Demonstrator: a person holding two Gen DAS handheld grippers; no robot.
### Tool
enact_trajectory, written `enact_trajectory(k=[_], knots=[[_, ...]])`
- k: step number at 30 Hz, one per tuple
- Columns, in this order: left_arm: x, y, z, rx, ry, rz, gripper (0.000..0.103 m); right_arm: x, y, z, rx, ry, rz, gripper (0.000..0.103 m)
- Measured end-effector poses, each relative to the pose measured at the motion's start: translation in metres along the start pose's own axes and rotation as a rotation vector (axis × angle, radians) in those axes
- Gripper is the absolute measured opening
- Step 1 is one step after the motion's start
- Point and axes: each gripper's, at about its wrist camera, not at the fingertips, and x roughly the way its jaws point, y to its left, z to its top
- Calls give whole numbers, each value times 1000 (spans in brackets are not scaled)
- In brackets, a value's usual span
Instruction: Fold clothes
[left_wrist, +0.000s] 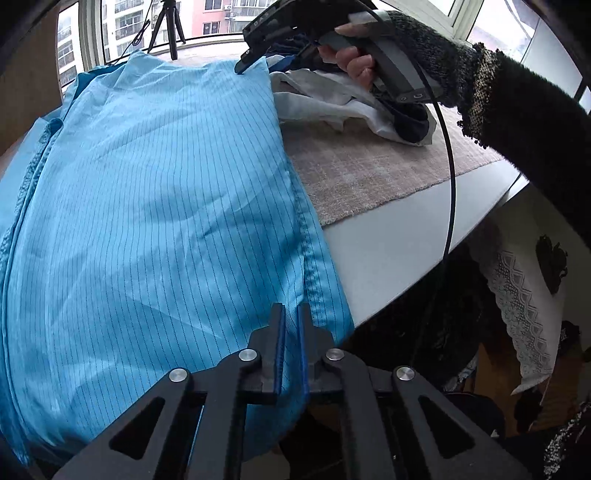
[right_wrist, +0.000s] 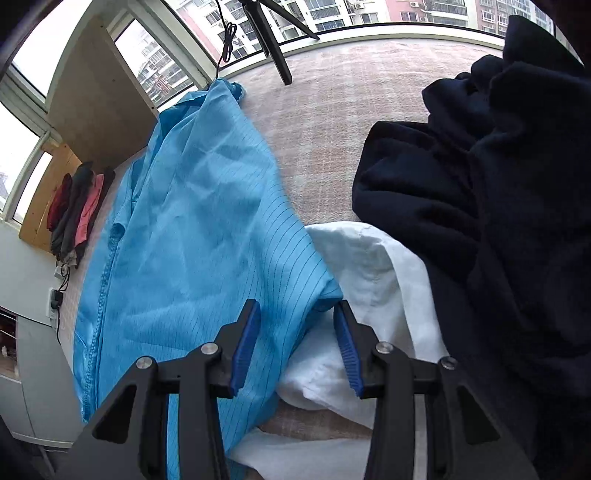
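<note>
The light blue pinstriped garment (left_wrist: 159, 192) lies lengthwise on the mat-covered counter (left_wrist: 369, 173), its long axis running from the near edge toward the window, apparently folded once; further folds remain. The left gripper (left_wrist: 291, 325) pinches its near hem shut. The right gripper (right_wrist: 295, 332), fingers partly open, straddles its far corner ungripped.
</note>
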Motion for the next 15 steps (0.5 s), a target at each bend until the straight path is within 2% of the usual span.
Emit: enact_trajectory(k=[1,2,5,6,11,14,15], knots=[[-3,5,-1,-23,-3,-19,2,0,2,0,2,-3,12,6],[-7,10,-1,-48,-8,-41,2,-1,4,1,3,-9,21,3],[-27,25,-4,-134,-50,-152,2,-15,16,3,-8,-58,27,3],[-34,29,-4,-152,-67,-169,2,-21,21,5,-9,-69,34,2],[-47,46,-8,-217,-106,-184,2,-39,44,15,-16,-98,30,2],[-41,33,-6,-188,-95,-172,2,-39,52,19,-24,-82,7,2],[-35,26,-3,-179,-81,-161,6,-38,54,19,-34,-77,-14,2]])
